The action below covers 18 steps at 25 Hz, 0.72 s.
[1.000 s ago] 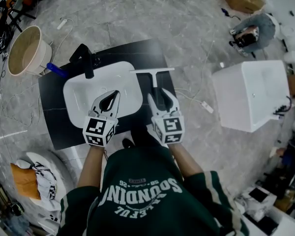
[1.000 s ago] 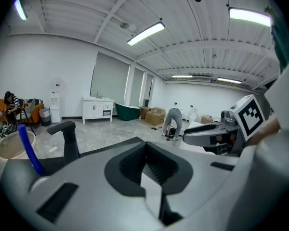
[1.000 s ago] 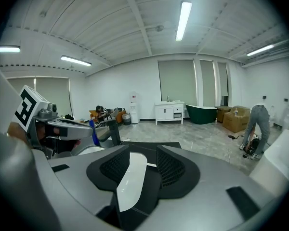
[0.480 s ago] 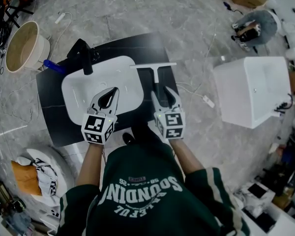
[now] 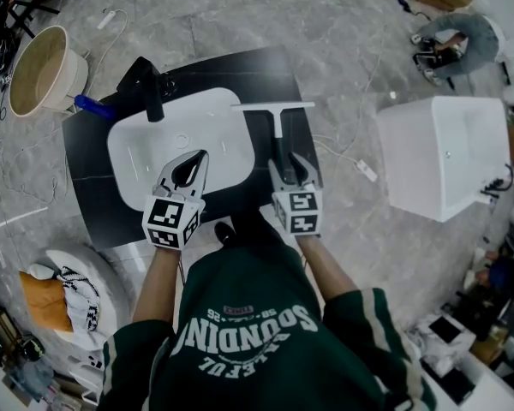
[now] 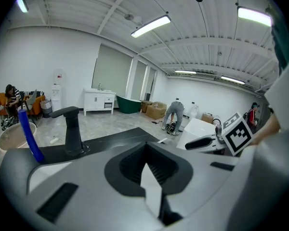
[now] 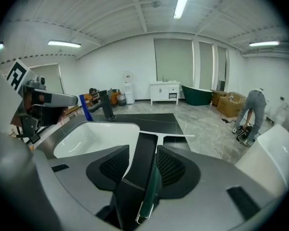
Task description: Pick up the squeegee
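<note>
Head view: sink (image 5: 146,157) beside squeegee (image 5: 278,133)

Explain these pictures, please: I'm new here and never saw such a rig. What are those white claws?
A person holds a two-jaw gripper in each hand. The head view looks down from the person's head; each gripper view looks along that gripper's jaws. Below is a black counter with a white sink and black tap. A squeegee lies on the counter beside the sink. The right gripper is open, jaws either side of the squeegee's handle, not gripping it. The left gripper is shut and empty, above the sink.
</note>
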{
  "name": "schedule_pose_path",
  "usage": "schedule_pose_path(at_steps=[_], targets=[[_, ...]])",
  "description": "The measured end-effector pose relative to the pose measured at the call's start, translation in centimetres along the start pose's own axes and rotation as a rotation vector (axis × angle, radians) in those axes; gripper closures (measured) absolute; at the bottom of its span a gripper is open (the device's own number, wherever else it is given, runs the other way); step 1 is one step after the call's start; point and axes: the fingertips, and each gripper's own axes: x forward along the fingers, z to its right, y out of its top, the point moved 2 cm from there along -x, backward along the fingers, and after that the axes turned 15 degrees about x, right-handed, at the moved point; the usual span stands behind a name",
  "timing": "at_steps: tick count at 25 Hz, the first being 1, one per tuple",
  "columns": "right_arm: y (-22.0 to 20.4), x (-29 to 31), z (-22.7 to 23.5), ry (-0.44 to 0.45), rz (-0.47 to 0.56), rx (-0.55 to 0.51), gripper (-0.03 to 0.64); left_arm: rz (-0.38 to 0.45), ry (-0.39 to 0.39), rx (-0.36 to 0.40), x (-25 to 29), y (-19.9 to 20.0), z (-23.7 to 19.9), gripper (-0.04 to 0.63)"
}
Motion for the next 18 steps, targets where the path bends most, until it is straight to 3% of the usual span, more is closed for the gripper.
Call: schedule_pose_path(at_steps=[7,18], targets=[[-1.3,1.8,1.4,-0.036,-0.062,-0.02,0.459,-0.023,0.009,-0.014,-0.4,-1.1,-0.2,0.594],[-0.1,5.8,3.5,-0.063,-0.105,0.01,0.459,-0.046,0.037,-0.043,-1.0,-2.4,-0.4,0.594]])
